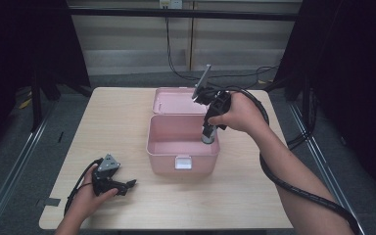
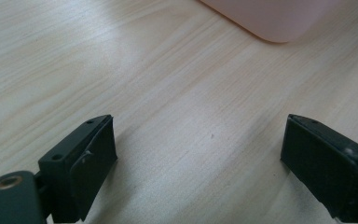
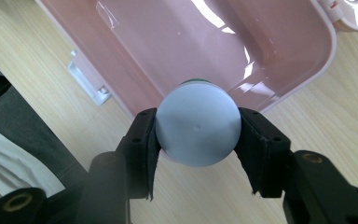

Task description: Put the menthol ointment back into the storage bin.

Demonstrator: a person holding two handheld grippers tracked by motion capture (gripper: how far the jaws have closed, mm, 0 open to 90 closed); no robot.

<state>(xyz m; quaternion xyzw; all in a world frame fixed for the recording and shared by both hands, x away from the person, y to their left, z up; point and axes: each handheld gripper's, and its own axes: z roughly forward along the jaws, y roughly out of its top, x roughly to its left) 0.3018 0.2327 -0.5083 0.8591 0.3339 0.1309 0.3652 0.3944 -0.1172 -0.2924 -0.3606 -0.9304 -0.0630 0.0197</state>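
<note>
Holding capped bottle (image 3: 199, 127) over pink box (image 3: 321, 60) | right gripper (image 3: 198, 140) clamped on smooth, rigid, slippery cap | left gripper (image 2: 196, 158) wide

A light wooden table (image 1: 127, 127) with pale grain stands in the middle, its top mostly bare. A small grey piece of tape (image 1: 51, 201) sticks at its near left edge. Grey floor (image 1: 10, 147) surrounds it, with metal rails (image 1: 19, 152) running along both sides. Behind the table, black cables (image 1: 176, 68) hang down a beige panelled wall (image 1: 127, 44) to the floor, and dark curtains (image 1: 24, 44) flank the scene left and right
</note>
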